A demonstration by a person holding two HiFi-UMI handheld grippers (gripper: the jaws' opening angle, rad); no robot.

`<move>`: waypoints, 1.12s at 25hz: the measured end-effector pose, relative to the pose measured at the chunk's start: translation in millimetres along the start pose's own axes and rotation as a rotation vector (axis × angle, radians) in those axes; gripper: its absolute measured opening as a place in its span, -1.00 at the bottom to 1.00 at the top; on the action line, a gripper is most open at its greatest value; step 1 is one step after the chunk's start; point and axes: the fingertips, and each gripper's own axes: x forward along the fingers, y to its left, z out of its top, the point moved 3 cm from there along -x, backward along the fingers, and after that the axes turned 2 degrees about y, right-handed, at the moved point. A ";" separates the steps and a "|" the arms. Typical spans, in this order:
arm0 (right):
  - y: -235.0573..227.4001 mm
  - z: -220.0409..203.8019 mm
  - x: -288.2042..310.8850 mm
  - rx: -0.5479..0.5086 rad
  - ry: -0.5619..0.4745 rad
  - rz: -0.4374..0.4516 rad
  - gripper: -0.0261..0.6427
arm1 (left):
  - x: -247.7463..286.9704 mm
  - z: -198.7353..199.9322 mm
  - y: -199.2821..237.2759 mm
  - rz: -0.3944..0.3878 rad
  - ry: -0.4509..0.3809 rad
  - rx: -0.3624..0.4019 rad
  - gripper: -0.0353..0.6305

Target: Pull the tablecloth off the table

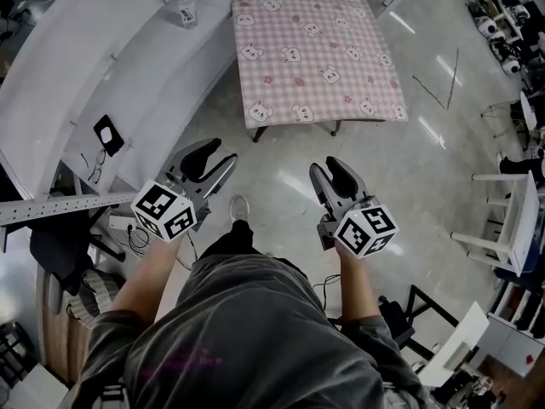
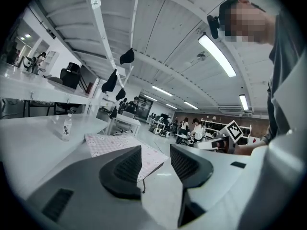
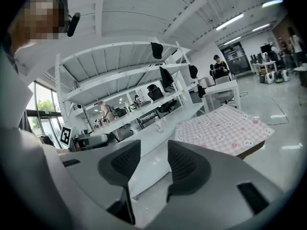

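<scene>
The pink checked tablecloth (image 1: pixel 315 54) lies flat over the small table (image 1: pixel 335 128), well ahead of the person. The left gripper (image 1: pixel 220 154) and the right gripper (image 1: pixel 330 170) are in the air near the body, well apart from the cloth. On each one the jaws stand a narrow gap apart, holding nothing and touching nothing.
</scene>
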 end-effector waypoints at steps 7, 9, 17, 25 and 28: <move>-1.2 24.9 33.5 -0.008 -0.004 -0.021 -0.45 | 13.6 21.6 37.1 -0.023 0.002 0.002 -0.32; -0.9 29.7 43.0 -0.011 -0.004 -0.024 -0.45 | 16.8 26.8 46.0 -0.030 0.000 0.003 -0.31; -7.1 43.5 67.8 -0.013 -0.013 -0.023 -0.45 | 28.5 41.8 70.6 -0.025 -0.009 0.005 -0.30; -20.4 45.8 83.7 0.001 -0.004 -0.038 -0.45 | 41.2 43.0 89.5 -0.018 0.001 -0.010 -0.29; -27.2 42.5 92.4 0.011 0.003 -0.047 -0.45 | 46.9 38.6 100.8 -0.014 0.009 -0.022 -0.28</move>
